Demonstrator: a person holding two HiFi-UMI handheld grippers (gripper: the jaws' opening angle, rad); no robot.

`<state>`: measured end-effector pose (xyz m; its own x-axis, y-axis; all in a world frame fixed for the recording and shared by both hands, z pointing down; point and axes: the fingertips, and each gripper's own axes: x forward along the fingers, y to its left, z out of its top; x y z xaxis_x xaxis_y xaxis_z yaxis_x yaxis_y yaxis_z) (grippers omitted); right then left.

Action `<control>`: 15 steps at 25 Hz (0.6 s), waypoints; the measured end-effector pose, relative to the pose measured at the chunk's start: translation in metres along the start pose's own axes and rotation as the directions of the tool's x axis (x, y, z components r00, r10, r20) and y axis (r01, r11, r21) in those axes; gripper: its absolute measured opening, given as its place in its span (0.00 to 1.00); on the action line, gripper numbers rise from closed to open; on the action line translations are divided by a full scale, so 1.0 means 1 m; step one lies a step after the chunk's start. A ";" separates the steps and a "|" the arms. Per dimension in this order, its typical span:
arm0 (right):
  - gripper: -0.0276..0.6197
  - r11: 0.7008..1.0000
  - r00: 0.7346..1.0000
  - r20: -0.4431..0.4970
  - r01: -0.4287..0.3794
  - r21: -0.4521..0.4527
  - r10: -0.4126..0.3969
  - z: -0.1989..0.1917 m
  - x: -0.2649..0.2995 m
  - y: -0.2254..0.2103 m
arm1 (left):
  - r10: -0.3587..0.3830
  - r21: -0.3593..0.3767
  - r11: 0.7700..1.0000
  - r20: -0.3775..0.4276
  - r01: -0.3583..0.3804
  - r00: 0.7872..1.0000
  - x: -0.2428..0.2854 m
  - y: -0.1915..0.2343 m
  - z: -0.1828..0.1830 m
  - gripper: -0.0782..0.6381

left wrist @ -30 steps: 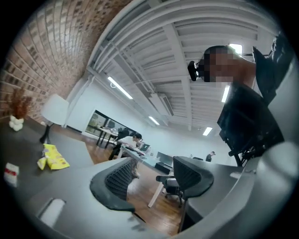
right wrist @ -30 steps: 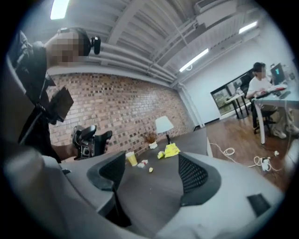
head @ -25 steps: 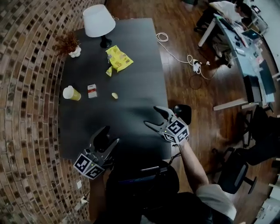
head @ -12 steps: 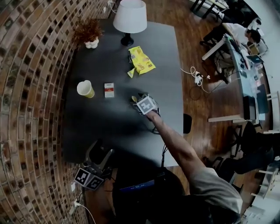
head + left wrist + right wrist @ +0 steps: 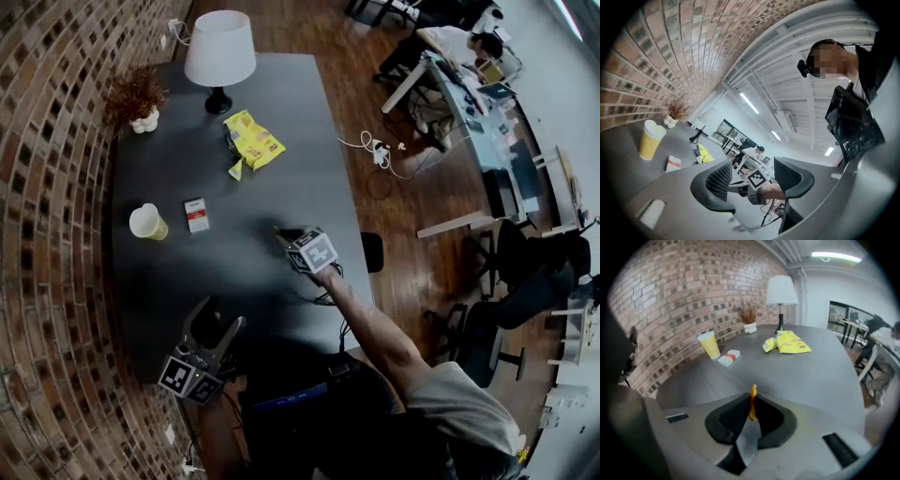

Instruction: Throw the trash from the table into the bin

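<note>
My right gripper (image 5: 281,233) is stretched out over the middle of the dark table (image 5: 187,272). Its jaws have just been closing and now pinch a small yellow-orange scrap (image 5: 752,401) that sticks up between the pads. Farther back lie a yellow chip bag (image 5: 253,139) with a torn yellow piece (image 5: 236,169) beside it, a white-and-red box (image 5: 196,214) and a yellow cup (image 5: 148,222). The left gripper (image 5: 217,317) hangs open and empty at the table's near edge. In the left gripper view, the left gripper (image 5: 752,180) frames the right one's marker cube (image 5: 758,178).
A white lamp (image 5: 219,52) and a small dried plant (image 5: 136,98) stand at the table's far end against the brick wall (image 5: 47,187). A dark object (image 5: 372,251) sits on the wood floor by the table's right edge. Cables and desks lie farther right.
The right gripper reached forward across the table to the yellow scrap and shut on it. The left gripper stayed open near the front edge.
</note>
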<state>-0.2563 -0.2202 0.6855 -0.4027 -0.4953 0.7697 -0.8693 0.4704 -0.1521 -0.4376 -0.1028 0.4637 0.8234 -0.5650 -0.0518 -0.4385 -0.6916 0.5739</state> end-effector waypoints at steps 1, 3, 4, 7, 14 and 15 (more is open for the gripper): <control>0.11 0.998 0.999 0.045 0.008 0.064 -0.010 -0.011 -0.026 -0.010 | -0.035 -0.004 0.999 -0.014 0.035 0.999 0.015 -0.008 -0.003 0.49; 0.11 0.980 0.990 0.127 0.034 0.195 -0.059 -0.039 -0.086 -0.041 | -0.116 -0.009 0.993 -0.041 0.115 0.992 0.048 -0.029 -0.010 0.49; 0.11 0.965 0.982 0.161 0.053 0.256 -0.096 -0.057 -0.118 -0.060 | -0.153 -0.007 0.988 -0.059 0.153 0.987 0.066 -0.041 -0.016 0.49; 0.11 0.899 0.948 0.197 0.151 0.410 -0.250 -0.134 -0.220 -0.130 | -0.237 0.000 0.971 -0.133 0.239 0.962 0.118 -0.084 -0.047 0.49; 0.11 0.822 0.932 0.120 0.234 0.519 -0.341 -0.314 -0.317 -0.255 | -0.222 0.009 0.973 -0.242 0.230 0.945 0.231 -0.181 -0.128 0.49; 0.11 0.827 0.939 0.115 0.223 0.517 -0.325 -0.330 -0.314 -0.266 | -0.209 0.009 0.976 -0.255 0.218 0.944 0.245 -0.192 -0.140 0.49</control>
<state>0.1964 0.0508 0.6885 -0.1283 -0.7016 0.7009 -0.9565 -0.0991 -0.2743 -0.1015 -0.0456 0.4552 0.9608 -0.2744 0.0399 -0.2516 -0.8024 0.5411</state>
